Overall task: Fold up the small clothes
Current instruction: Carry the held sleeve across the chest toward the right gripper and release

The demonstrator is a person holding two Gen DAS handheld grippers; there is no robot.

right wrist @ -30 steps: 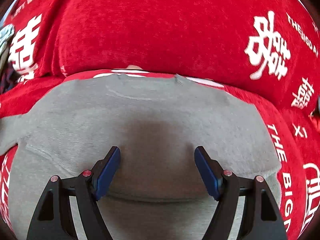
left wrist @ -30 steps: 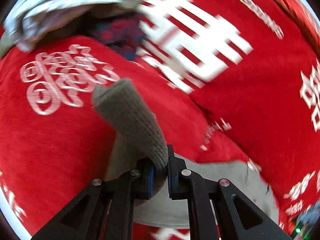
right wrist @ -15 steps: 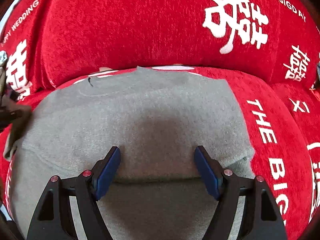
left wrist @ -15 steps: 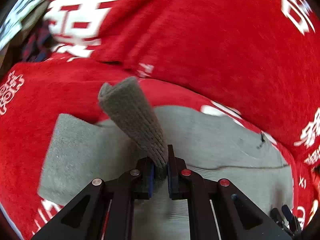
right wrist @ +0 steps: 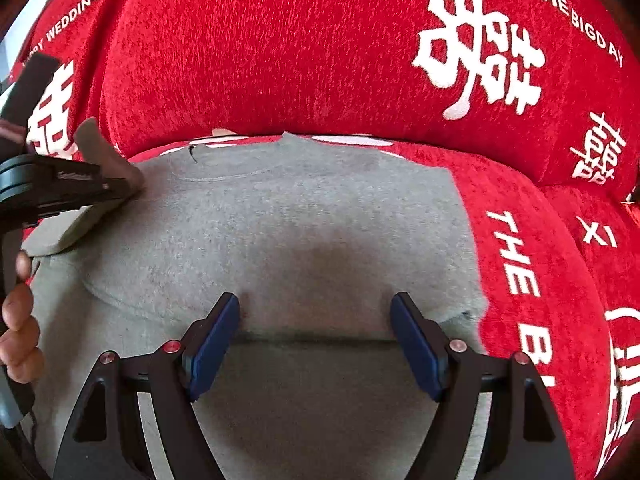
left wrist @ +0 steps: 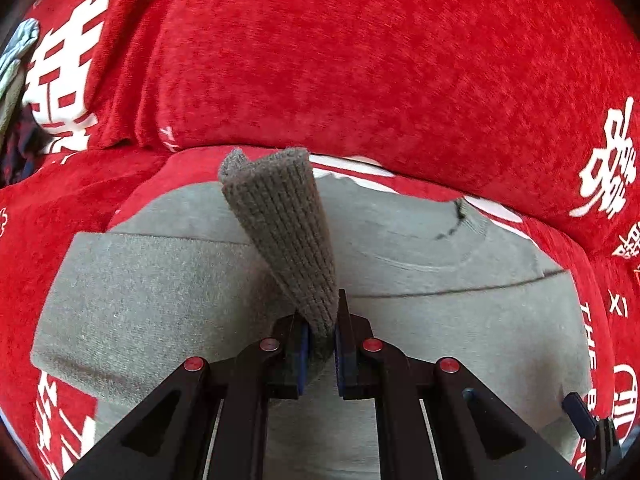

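On plush red cover (left wrist: 360, 60), left gripper (left wrist: 320, 344) jaws clamping ribbed cuff (left wrist: 280, 224), right gripper (right wrist: 316, 340) jaws apart

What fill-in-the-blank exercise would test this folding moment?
1. The left claw is shut on the sweater's ribbed ____.
2. The right claw hovers ____ over the grey sweater.
3. The sweater lies on a ____ sofa cover with white lettering.

Missing words: cuff; open; red

Grey sweater (right wrist: 304, 224) with a darker grey ribbed cuff (left wrist: 284, 232), on a bright red sofa cover (right wrist: 280, 48) printed with white characters and lettering.
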